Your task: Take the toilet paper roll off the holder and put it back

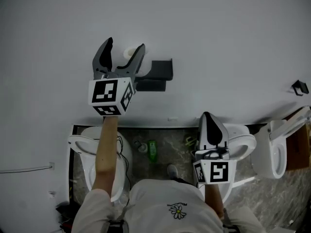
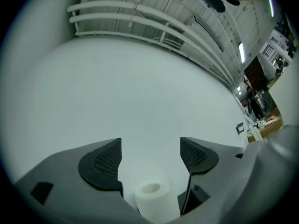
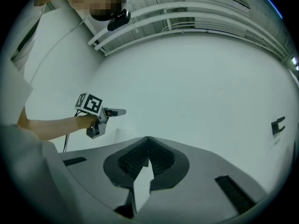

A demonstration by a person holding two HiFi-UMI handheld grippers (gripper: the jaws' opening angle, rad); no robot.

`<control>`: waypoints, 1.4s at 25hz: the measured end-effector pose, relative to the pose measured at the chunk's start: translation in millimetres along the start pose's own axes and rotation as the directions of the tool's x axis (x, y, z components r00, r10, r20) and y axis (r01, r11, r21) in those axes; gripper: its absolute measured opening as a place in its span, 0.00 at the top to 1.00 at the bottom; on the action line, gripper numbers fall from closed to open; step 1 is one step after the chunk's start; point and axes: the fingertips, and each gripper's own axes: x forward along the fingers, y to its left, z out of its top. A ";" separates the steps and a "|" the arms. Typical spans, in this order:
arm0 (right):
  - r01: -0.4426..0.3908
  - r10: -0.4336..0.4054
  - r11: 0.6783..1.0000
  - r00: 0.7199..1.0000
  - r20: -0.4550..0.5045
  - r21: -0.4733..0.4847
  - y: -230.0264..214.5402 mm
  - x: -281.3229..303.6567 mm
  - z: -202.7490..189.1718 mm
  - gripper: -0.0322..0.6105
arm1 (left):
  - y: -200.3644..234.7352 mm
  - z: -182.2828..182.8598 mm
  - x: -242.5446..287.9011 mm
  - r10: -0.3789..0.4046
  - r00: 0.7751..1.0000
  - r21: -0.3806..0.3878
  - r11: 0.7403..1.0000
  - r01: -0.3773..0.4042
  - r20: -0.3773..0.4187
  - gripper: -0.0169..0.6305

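Black holder (image 1: 160, 74) shows only overhead; roll (image 2: 152, 199) stands between left gripper (image 2: 150, 146) fingers (image 2: 100, 164).

A white wall (image 1: 218, 42) fills most of the head view. Below it, on a dark marbled floor (image 1: 177, 144), stand a left toilet (image 1: 77, 144), a middle toilet (image 1: 243, 142) and a right toilet (image 1: 274, 157), all white. A green bottle (image 1: 152, 150) stands between the first two. A small black bracket (image 1: 300, 87) sits on the wall at right
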 end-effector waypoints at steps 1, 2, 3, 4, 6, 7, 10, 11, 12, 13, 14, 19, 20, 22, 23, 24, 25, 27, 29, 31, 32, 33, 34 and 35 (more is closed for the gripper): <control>-0.005 0.005 1.000 1.000 0.010 -0.005 1.0 1.9 3.5 0.93 | -0.6 14.9 -4.6 0.006 1.000 0.013 1.000 -0.006 0.025 0.38; -0.010 0.010 1.000 1.000 0.020 -0.010 2.0 4.0 6.9 0.93 | -1.2 29.6 -10.5 0.015 0.999 0.027 1.000 -0.016 0.052 0.38; -0.015 0.015 1.000 0.999 0.030 -0.016 3.1 6.4 10.1 0.94 | -2.1 43.5 -17.3 0.024 0.996 0.043 0.999 -0.027 0.082 0.39; -0.019 0.020 1.000 0.999 0.041 -0.021 4.0 9.3 13.0 0.93 | -3.7 55.8 -24.7 0.029 0.994 0.060 0.998 -0.036 0.109 0.40; -0.027 0.029 0.999 0.998 0.063 -0.030 5.8 15.1 17.9 0.93 | -8.9 74.3 -40.1 0.030 0.988 0.080 0.996 -0.042 0.148 0.49; -0.030 0.032 0.999 0.997 0.071 -0.033 6.7 17.5 19.9 0.93 | -12.1 81.0 -48.4 0.031 0.986 0.080 0.996 -0.044 0.163 0.55; -0.038 0.042 0.998 0.995 0.092 -0.043 10.3 23.0 24.8 0.93 | -23.4 91.1 -72.6 0.032 0.981 0.092 0.994 -0.051 0.191 0.74; -0.041 0.045 0.998 0.994 0.097 -0.047 11.5 24.5 25.7 0.93 | -28.0 91.7 -79.7 0.034 0.980 0.099 0.994 -0.054 0.195 0.79; -0.044 0.049 0.998 0.994 0.100 -0.050 12.5 25.8 26.1 0.93 | -32.7 91.2 -86.2 0.039 0.980 0.101 0.993 -0.060 0.197 0.85; -0.047 0.052 0.998 0.993 0.102 -0.052 13.6 27.1 26.2 0.93 | -37.3 89.7 -92.1 0.047 0.979 0.093 0.993 -0.066 0.197 0.90; -0.051 0.056 0.997 0.993 0.103 -0.053 14.9 28.5 26.1 0.93 | -41.3 86.4 -97.4 0.056 0.979 0.078 0.994 -0.073 0.194 0.92; -0.052 0.058 0.997 0.993 0.104 -0.058 20.4 32.5 24.3 0.93 | -55.2 44.6 -120.9 0.079 0.987 0.031 0.996 -0.084 0.142 0.95; -0.045 0.051 0.997 0.994 0.094 -0.060 19.5 32.3 21.8 0.94 | -56.3 35.4 -125.5 0.091 0.987 0.013 0.995 -0.094 0.131 0.95; -0.038 0.043 0.997 0.996 0.083 -0.062 19.1 32.4 18.6 0.94 | -57.2 18.5 -133.6 0.121 0.987 -0.021 0.993 -0.119 0.106 0.95; -0.038 0.043 0.997 0.996 0.082 -0.062 19.8 32.8 18.0 0.93 | -57.5 10.5 -136.9 0.135 0.987 -0.032 0.991 -0.132 0.089 0.95; -0.037 0.042 0.997 0.996 0.081 -0.063 20.3 33.1 16.9 0.94 | -57.7 2.9 -139.7 0.147 0.987 -0.039 0.989 -0.144 0.071 0.95; -0.035 0.040 0.997 0.996 0.074 -0.065 20.4 33.1 14.8 0.94 | -58.0 -4.3 -142.3 0.156 0.986 -0.044 0.987 -0.154 0.052 0.95; -0.034 0.038 0.997 0.998 0.049 -0.069 20.6 31.6 7.6 0.94 | -59.0 -16.3 -146.9 0.165 0.986 -0.056 0.985 -0.164 0.020 0.95; -0.037 0.039 0.997 0.999 0.029 -0.067 22.2 29.9 2.0 0.94 | -60.5 -23.3 -149.2 0.161 0.987 -0.054 0.985 -0.161 -0.002 0.95; -0.038 0.040 0.997 0.999 0.024 -0.060 24.1 28.8 -0.1 0.94 | -62.0 -25.3 -148.8 0.154 0.988 -0.038 0.987 -0.154 -0.009 0.95; -0.038 0.039 0.998 0.999 0.022 -0.059 24.3 28.5 -1.3 0.93 | -62.6 -25.1 -147.9 0.150 0.989 -0.032 0.988 -0.150 -0.007 0.95; -0.038 0.039 0.997 0.999 0.020 -0.061 24.2 28.5 -2.5 0.94 | -63.2 -24.9 -147.0 0.147 0.989 -0.029 0.989 -0.147 -0.005 0.95; -0.037 0.038 0.997 0.999 0.017 -0.063 24.0 28.4 -3.6 0.94 | -63.9 -24.8 -146.3 0.145 0.989 -0.029 0.989 -0.145 -0.004 0.95; -0.036 0.038 0.997 0.999 0.015 -0.066 23.8 28.2 -4.5 0.94 | -64.7 -24.9 -145.9 0.145 0.989 -0.033 0.989 -0.145 -0.004 0.95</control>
